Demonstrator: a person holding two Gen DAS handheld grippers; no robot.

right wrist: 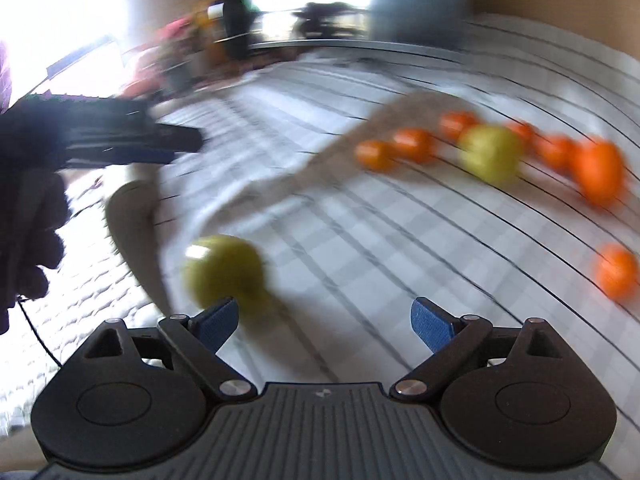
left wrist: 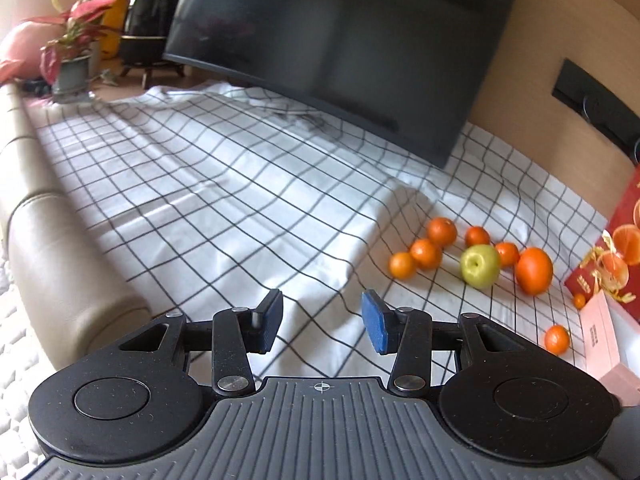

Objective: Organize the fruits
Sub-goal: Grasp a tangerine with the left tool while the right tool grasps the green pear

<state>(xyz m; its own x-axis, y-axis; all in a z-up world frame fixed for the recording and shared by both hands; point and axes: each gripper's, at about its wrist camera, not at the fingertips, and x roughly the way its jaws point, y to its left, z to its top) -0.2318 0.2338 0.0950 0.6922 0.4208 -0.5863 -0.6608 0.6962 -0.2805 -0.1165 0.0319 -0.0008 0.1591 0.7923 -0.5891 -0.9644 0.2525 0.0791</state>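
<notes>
on the checked cloth (left wrist: 224, 184) of the table, a cluster of oranges (left wrist: 426, 253) surrounds a green apple (left wrist: 479, 266) toward the right edge, near a red box (left wrist: 616, 248); one orange (left wrist: 557, 338) lies apart beside a pink box (left wrist: 604, 344). the left hand-held gripper (left wrist: 322, 320) hangs partly apart, empty. the right hand-held gripper (right wrist: 325, 322) stands wide, nothing between its pads; a second apple (right wrist: 224, 272), blurred, lies just beyond its left finger.

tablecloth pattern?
White cloth tablecloth with a thin black grid of squares, sharpest in the left wrist view.
</notes>
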